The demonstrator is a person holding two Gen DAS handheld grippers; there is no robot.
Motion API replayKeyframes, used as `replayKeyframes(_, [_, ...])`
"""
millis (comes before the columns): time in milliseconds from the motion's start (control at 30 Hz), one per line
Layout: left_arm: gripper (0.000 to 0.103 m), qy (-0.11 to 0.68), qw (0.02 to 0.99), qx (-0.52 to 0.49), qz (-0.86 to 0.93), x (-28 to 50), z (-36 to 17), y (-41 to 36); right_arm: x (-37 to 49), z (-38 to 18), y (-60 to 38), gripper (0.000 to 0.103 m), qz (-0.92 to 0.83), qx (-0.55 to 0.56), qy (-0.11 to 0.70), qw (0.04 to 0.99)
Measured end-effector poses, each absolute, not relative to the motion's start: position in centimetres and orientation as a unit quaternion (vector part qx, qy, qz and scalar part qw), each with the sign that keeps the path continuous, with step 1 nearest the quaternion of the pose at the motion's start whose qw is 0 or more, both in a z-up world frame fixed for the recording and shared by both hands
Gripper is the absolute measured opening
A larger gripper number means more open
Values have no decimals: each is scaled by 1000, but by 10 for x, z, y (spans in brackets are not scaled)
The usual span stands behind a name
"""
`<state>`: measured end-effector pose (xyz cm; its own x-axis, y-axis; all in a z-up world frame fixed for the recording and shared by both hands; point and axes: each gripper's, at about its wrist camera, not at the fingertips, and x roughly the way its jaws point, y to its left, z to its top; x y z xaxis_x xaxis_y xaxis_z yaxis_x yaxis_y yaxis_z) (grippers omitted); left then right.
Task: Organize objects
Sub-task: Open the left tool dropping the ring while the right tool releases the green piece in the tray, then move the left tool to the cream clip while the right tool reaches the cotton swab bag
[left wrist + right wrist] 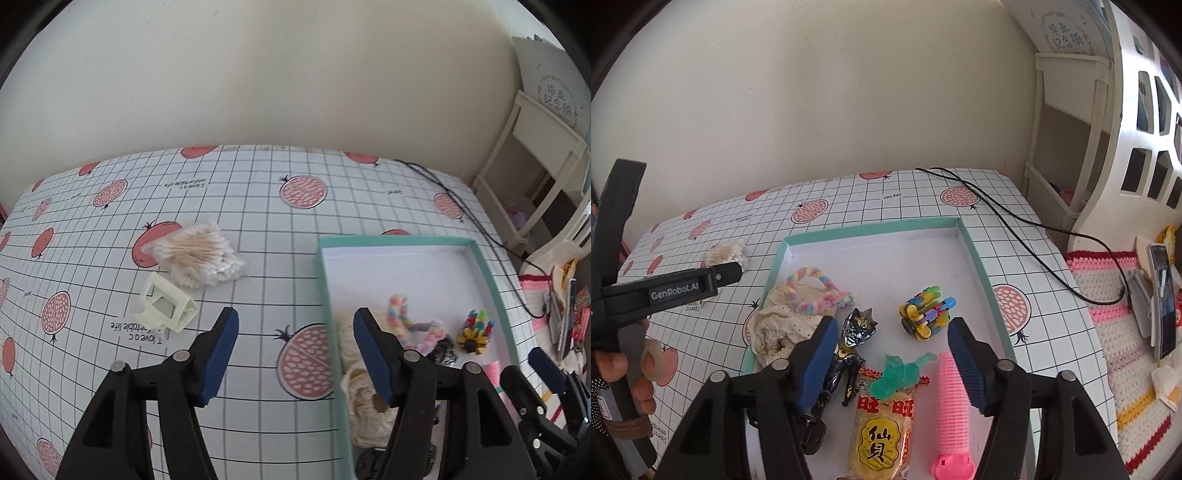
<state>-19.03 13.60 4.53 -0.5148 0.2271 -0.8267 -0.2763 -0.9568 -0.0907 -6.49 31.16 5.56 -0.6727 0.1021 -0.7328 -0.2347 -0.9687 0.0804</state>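
The left gripper (295, 330) and right gripper (892, 341) both gape wide and hold nothing, while the soft bag of cotton swabs (199, 254) and the hard cream clip (166, 308) lie on bare checked cloth (258, 221) left of the green-rimmed box (325, 295).

Black cable (1015, 218), phone (1165, 301), crocheted mat (1108, 295)

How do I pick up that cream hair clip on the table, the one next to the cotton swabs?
Probably pinch the cream hair clip across its narrow body, coming straight down from above with the left gripper, already open. The clip lies flat on the table, apart from the cotton swabs, so there's room for both fingers.
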Motion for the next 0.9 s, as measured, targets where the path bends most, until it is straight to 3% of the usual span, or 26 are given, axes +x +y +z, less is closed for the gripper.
replayKeyframes(33, [76, 28, 140, -472, 870, -192, 43, 134, -65, 55, 312, 73, 910, -394, 84, 95])
replayKeyframes(233, [85, 38, 118, -476, 871, -199, 35, 123, -68, 49, 313, 84, 908, -396, 87, 103])
replayKeyframes(467, [87, 47, 92, -470, 877, -203, 32, 117, -71, 47, 313, 98, 907, -398, 87, 106])
replayKeyframes(533, [94, 43, 88, -470, 877, -204, 31, 114, -70, 47, 313, 102, 908, -396, 88, 107])
replayKeyframes(900, [103, 18, 60, -445, 893, -206, 36, 93, -72, 46, 312, 103, 907, -398, 84, 110])
